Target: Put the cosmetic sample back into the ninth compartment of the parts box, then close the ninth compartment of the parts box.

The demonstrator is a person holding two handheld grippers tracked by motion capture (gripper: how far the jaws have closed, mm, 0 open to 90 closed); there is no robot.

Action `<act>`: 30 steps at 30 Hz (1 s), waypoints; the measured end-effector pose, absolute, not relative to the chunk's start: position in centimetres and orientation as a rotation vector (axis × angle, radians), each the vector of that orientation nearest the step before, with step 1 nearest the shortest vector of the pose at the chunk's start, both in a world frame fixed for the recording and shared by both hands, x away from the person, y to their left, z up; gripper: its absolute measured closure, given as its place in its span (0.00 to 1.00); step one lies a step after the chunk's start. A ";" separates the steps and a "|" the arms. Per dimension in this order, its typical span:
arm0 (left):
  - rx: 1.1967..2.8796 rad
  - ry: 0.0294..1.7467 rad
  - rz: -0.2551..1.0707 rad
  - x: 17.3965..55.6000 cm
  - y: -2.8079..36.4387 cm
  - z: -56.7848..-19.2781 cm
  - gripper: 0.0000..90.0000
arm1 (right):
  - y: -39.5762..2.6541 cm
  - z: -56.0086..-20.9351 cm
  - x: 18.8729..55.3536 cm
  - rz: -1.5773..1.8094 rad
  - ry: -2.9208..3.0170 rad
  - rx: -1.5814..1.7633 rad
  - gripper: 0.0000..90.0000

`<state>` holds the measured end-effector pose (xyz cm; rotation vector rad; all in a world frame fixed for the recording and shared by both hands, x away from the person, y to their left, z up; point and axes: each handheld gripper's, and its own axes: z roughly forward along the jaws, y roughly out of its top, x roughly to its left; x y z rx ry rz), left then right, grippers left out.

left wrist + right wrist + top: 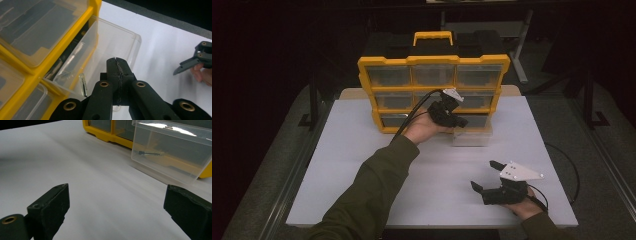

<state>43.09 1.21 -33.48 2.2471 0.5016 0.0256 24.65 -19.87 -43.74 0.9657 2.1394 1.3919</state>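
A yellow organiser (pixel 432 62) with clear drawers stands upright at the back of the white table (pixel 352 165). Its bottom right drawer (pixel 472 136) is pulled out onto the table. My left gripper (pixel 462 121) hangs over that drawer's open top. In the left gripper view its jaws (pixel 117 61) are pressed together above the clear drawer (pixel 117 37), and I see nothing between them. A small dark screw (pixel 148 153) lies inside the drawer (pixel 175 165). My right gripper (pixel 482 174) rests near the front right of the table, open and holding nothing (pixel 117 188).
The organiser's yellow carry handle (pixel 432 36) points up at the back. Dark floor and metal frame legs surround the table. Black cables trail from both grippers. The table's left half and middle are bare white surface.
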 end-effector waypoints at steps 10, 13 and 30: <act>2.246 0.476 0.006 41.7 1.5 -33.4 1.00 | -19.8 -43.8 24.8 1.387 2.146 0.959 0.06; 2.246 0.474 0.011 41.4 1.6 -33.4 1.00 | -19.7 -43.7 24.8 1.391 2.147 0.966 0.06; 2.266 0.444 -0.013 39.8 1.0 -35.0 1.00 | -19.8 -43.7 24.9 1.392 2.147 0.957 0.06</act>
